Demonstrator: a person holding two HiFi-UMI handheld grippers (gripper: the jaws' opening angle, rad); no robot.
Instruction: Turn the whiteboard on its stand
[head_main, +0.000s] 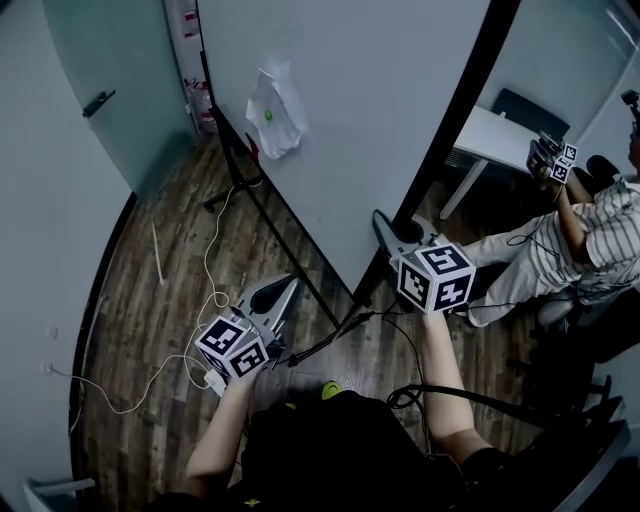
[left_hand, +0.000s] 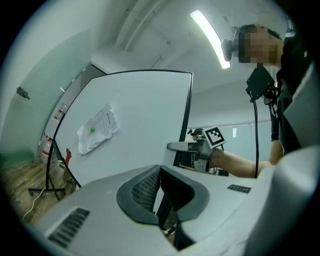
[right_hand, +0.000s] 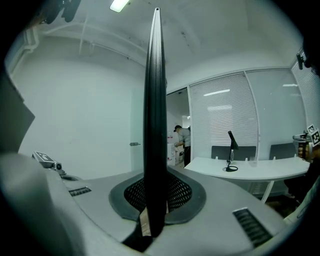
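The whiteboard (head_main: 380, 120) is a large pale panel in a black frame on a black stand (head_main: 240, 190), with a crumpled paper (head_main: 272, 112) stuck to it. My right gripper (head_main: 392, 238) is shut on the board's black side edge (head_main: 450, 130). In the right gripper view that edge (right_hand: 155, 125) runs straight up between the pads of the right gripper (right_hand: 156, 200). My left gripper (head_main: 285, 293) hangs lower left, in front of the board's face and off it, open and holding nothing. The left gripper view shows the left gripper (left_hand: 160, 185), the board (left_hand: 145, 125) and the right gripper (left_hand: 175, 146) on its edge.
A cable (head_main: 200, 300) trails over the wooden floor beneath the stand's legs. Another person (head_main: 590, 240) sits at the right beside a white table (head_main: 495, 135), holding grippers (head_main: 556, 160). A curved glass wall (head_main: 110, 80) closes the left side.
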